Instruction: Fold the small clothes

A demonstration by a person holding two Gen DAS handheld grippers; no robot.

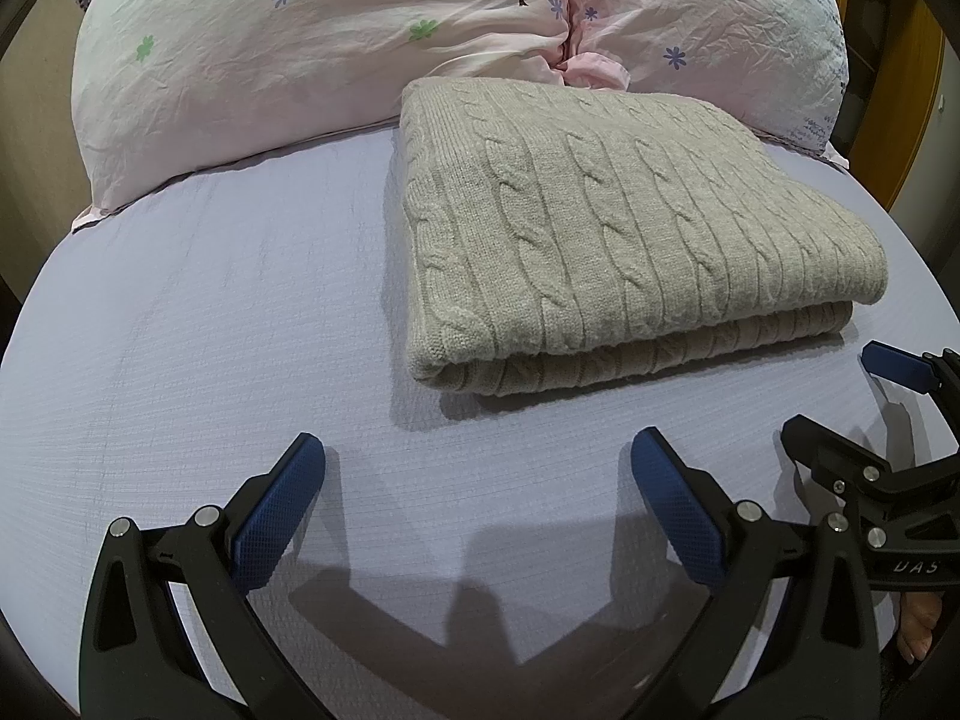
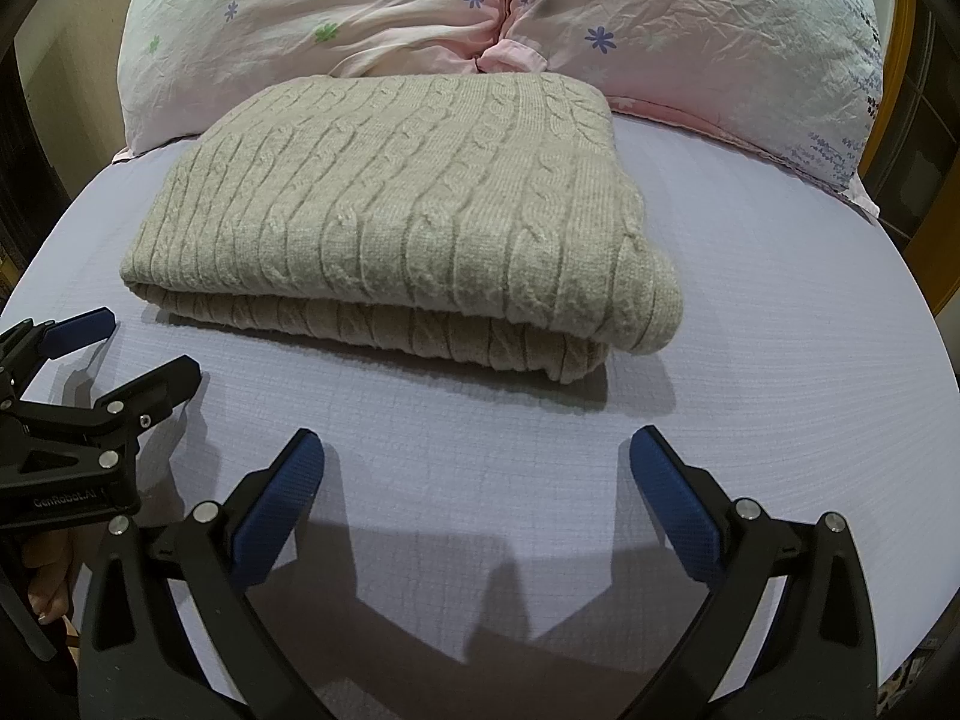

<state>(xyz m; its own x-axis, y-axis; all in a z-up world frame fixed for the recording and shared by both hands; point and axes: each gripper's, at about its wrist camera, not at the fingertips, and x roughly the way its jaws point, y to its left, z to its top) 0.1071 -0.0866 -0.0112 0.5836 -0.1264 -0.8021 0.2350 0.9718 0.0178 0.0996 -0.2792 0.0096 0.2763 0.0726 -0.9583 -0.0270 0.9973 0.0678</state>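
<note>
A beige cable-knit sweater (image 1: 606,222) lies folded in a neat rectangle on the lavender bed sheet (image 1: 210,324); it also shows in the right wrist view (image 2: 408,216). My left gripper (image 1: 477,456) is open and empty, hovering over the sheet in front of the sweater's near left corner. My right gripper (image 2: 477,456) is open and empty, in front of the sweater's near right corner. Each gripper shows at the edge of the other's view: the right one (image 1: 852,396) and the left one (image 2: 144,348). Neither touches the sweater.
Two pink floral pillows (image 1: 312,54) (image 2: 690,36) lean against the head of the bed just behind the sweater. A wooden frame (image 1: 924,102) rises at the right. The sheet (image 2: 750,324) lies smooth around the sweater.
</note>
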